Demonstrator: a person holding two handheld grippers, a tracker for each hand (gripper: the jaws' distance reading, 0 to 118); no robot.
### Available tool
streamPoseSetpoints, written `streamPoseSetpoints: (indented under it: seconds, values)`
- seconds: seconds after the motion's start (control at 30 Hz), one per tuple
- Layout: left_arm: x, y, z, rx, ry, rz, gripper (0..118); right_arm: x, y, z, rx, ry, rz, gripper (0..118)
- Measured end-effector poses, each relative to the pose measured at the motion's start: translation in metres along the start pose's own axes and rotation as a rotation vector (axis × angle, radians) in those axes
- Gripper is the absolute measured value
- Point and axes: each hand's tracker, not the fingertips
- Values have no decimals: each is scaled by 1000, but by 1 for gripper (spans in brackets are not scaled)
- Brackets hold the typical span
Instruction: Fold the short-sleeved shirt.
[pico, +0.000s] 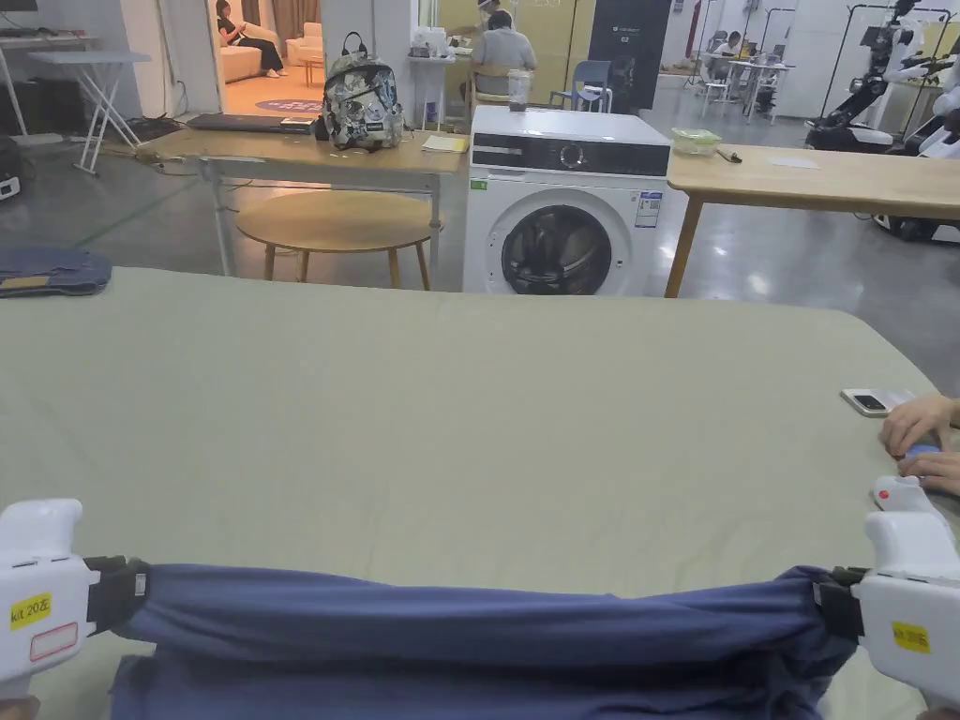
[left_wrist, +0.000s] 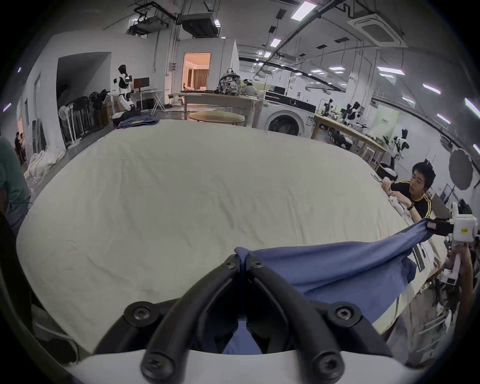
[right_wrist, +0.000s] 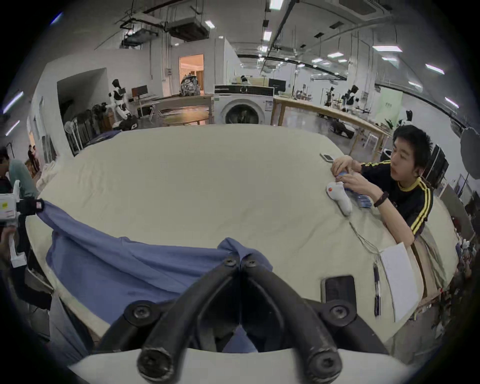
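Observation:
A blue short-sleeved shirt (pico: 469, 628) hangs stretched between my two grippers at the near edge of the cloth-covered table (pico: 469, 403). My left gripper (pico: 131, 589) is shut on the shirt's left end, and my right gripper (pico: 825, 600) is shut on its right end. In the left gripper view the black jaws (left_wrist: 242, 259) pinch a bunch of blue fabric (left_wrist: 337, 267) that runs right to the other gripper (left_wrist: 436, 226). The right gripper view has its jaws (right_wrist: 240, 262) closed on the shirt (right_wrist: 117, 265), which sags leftward. The shirt's lower part drops below the table edge.
A person's hands (pico: 923, 441) work at the table's right edge beside a phone (pico: 872, 401) and a white device (pico: 895, 492). Another phone (right_wrist: 339, 287), a pen and paper (right_wrist: 397, 278) lie near my right gripper. Folded dark cloth (pico: 52, 270) sits far left. A washing machine (pico: 562, 206) stands behind.

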Motion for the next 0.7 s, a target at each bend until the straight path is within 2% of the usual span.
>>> streamPoseSetpoints:
  seconds: [0.3, 0.53, 0.7]
  values:
    - [-9, -62, 15, -92, 11, 4, 0, 2, -62, 1, -141, -22, 5, 0]
    - [-6, -99, 0, -226, 62, -48, 0, 1, -104, -25, -281, -51, 16, 0]
    - [-3, -112, -14, -289, 87, -71, 0, -2, -115, -38, -306, -56, 18, 0]
